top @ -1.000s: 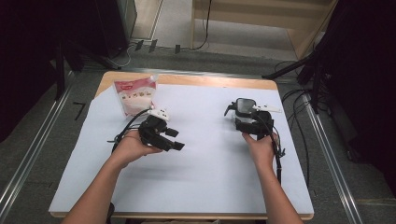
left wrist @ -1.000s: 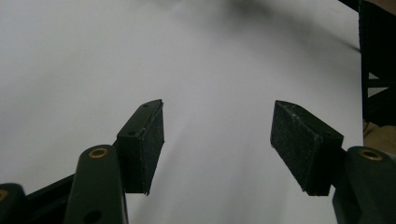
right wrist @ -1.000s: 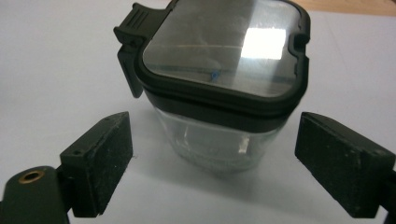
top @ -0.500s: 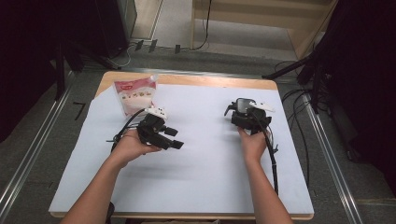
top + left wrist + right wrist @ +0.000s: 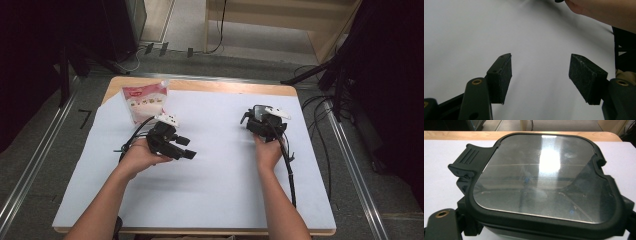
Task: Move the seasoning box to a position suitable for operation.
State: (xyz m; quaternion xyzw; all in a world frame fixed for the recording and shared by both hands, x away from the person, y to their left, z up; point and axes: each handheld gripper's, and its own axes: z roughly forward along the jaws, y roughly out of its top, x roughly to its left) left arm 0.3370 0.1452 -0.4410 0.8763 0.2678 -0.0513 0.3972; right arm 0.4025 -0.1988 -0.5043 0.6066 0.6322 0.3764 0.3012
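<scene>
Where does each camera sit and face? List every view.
High view: above the near side, facing forward and down at the table; both forearms show.
Left gripper view: rides the left gripper, along its open jaws over white sheet.
Right gripper view: rides the right gripper, facing the clear-lidded box.
Shared: that box, in high view too.

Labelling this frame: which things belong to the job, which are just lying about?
In the job:
- lidded container, between the right tongs
- left tongs, open, nothing between them

Lying about:
- snack bag
- white sheet on the table
</scene>
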